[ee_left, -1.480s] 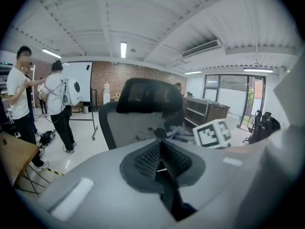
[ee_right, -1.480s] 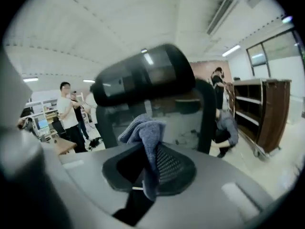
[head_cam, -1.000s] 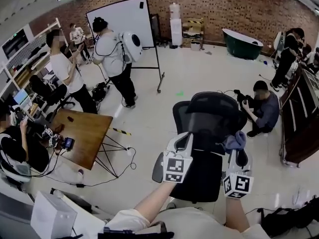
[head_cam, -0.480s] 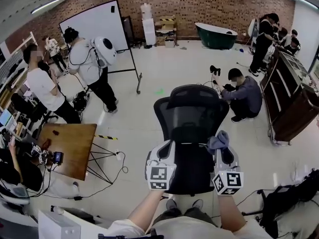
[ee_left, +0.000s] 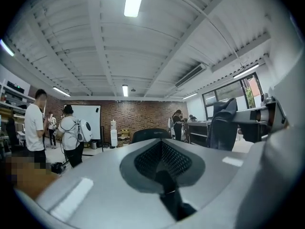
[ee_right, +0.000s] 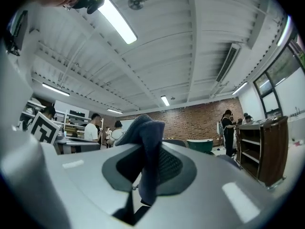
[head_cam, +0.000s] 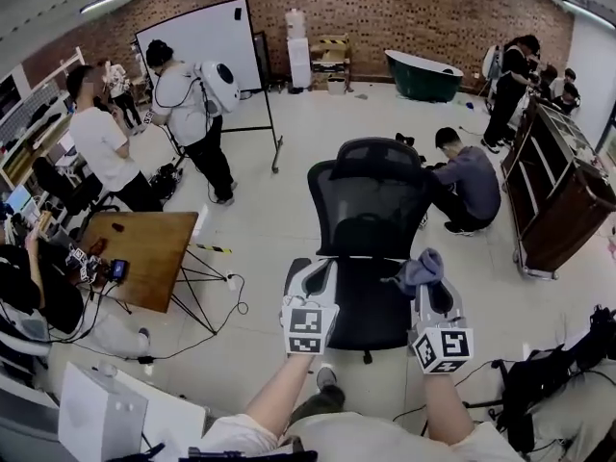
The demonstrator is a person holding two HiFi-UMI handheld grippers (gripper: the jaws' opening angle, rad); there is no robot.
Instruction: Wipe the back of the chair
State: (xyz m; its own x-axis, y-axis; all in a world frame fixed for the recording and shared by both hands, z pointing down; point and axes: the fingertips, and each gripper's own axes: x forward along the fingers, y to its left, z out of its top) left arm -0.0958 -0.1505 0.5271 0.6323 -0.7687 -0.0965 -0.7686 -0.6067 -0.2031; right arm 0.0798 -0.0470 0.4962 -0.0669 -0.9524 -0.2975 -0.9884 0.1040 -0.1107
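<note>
Clenching a blue cloth [head_cam: 421, 267], the right hand-held gripper [head_cam: 431, 287] has backed off the chair [head_cam: 371, 200]; the left hand-held gripper [head_cam: 321, 273] is closed, empty.

A black mesh office chair [head_cam: 371, 210] stands mid-floor. Before its seat, the left gripper [head_cam: 311, 271] is at left and the right gripper [head_cam: 429, 285] at right, with a grey-blue cloth [head_cam: 421, 266] in its jaws. A square wooden table [head_cam: 144, 248] lies left of the chair, a white board on a stand [head_cam: 202, 41] behind-left, and a dark wooden cabinet [head_cam: 563, 210] right.
</note>
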